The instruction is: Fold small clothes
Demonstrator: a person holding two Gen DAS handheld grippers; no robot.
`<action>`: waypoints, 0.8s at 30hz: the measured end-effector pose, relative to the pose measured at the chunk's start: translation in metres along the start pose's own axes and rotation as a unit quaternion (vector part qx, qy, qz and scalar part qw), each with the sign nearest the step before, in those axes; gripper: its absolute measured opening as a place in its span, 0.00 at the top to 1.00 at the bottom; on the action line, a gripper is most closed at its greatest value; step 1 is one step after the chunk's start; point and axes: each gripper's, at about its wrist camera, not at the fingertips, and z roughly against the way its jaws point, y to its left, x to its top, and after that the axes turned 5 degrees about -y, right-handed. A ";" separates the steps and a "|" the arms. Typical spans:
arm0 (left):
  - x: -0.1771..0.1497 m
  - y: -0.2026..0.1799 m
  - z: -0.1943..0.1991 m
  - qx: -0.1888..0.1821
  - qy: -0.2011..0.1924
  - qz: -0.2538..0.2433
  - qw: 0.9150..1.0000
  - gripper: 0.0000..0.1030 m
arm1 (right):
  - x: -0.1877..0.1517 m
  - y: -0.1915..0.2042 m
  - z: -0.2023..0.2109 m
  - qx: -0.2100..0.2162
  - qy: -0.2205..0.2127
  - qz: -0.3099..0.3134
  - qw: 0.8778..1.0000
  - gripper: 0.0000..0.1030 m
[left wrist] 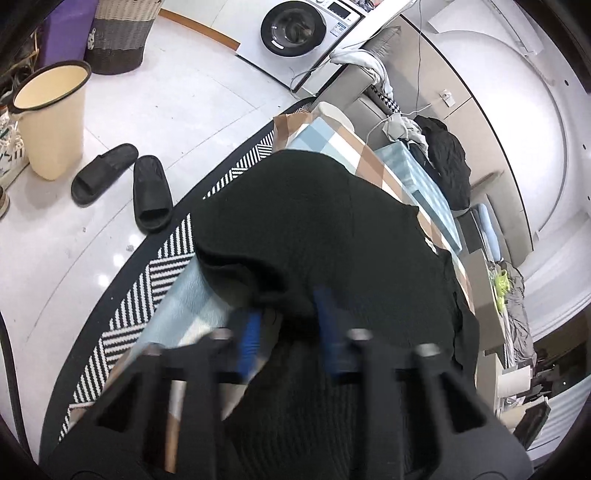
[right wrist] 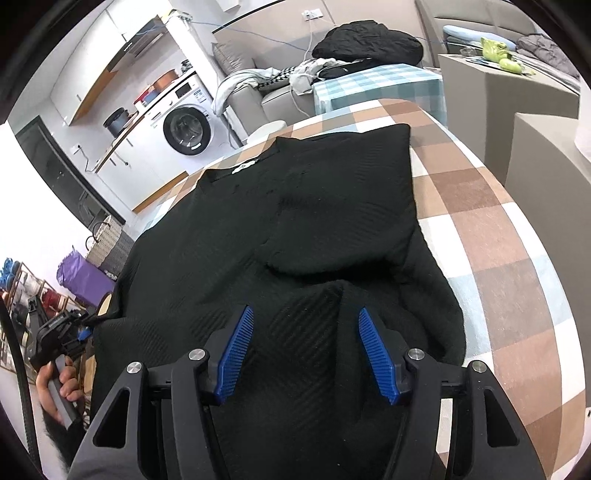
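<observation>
A black knit top (right wrist: 295,221) lies flat on a table with a soft cloth (right wrist: 498,229) of brown, white and pale blue squares. The top has fine slanted ribs, and a small white tag (right wrist: 245,167) sits at its neck, at about 11 o'clock from its middle. The near part is bunched into a rounded hump. The right gripper (right wrist: 306,350) hangs over that hump with its jaws about half open. Its blue pads (right wrist: 376,356) have little ridges like a comb, and they do not press on the knit. The left gripper (left wrist: 288,325) looks blurry in its own view. Its blue pads (left wrist: 249,338) stand on both sides of a fold at the top's edge, but the blur hides whether they pinch it. In the right view a hand (right wrist: 62,384) holds that gripper at 8 o'clock, by the table's edge. On the floor are a striped rug (left wrist: 166,266), two black slippers (left wrist: 125,184), a cream bin (left wrist: 51,122) and a round-doored washer (left wrist: 295,27).
</observation>
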 end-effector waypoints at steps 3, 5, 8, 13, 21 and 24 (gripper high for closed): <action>0.009 -0.011 -0.001 0.011 -0.020 -0.019 1.000 0.94 | -0.001 -0.004 0.001 -0.002 -0.002 -0.011 1.000 0.41; 0.017 -0.024 -0.001 0.022 -0.043 -0.042 0.998 0.95 | -0.001 -0.007 0.001 -0.004 -0.005 -0.018 1.000 0.41; 0.028 -0.062 0.001 0.027 -0.072 -0.102 0.992 0.96 | -0.001 -0.009 0.002 -0.007 -0.005 -0.024 1.000 0.41; 0.005 -0.173 -0.008 -0.059 -0.056 -0.249 0.965 0.96 | -0.002 -0.009 0.005 -0.009 -0.008 -0.025 1.000 0.41; -0.037 -0.195 -0.038 -0.087 0.036 -0.283 0.954 0.50 | -0.004 -0.011 0.006 -0.012 -0.005 -0.029 1.000 0.41; -0.029 -0.175 -0.038 -0.066 0.038 -0.257 0.963 0.50 | -0.003 -0.012 0.005 -0.012 -0.004 -0.027 1.000 0.41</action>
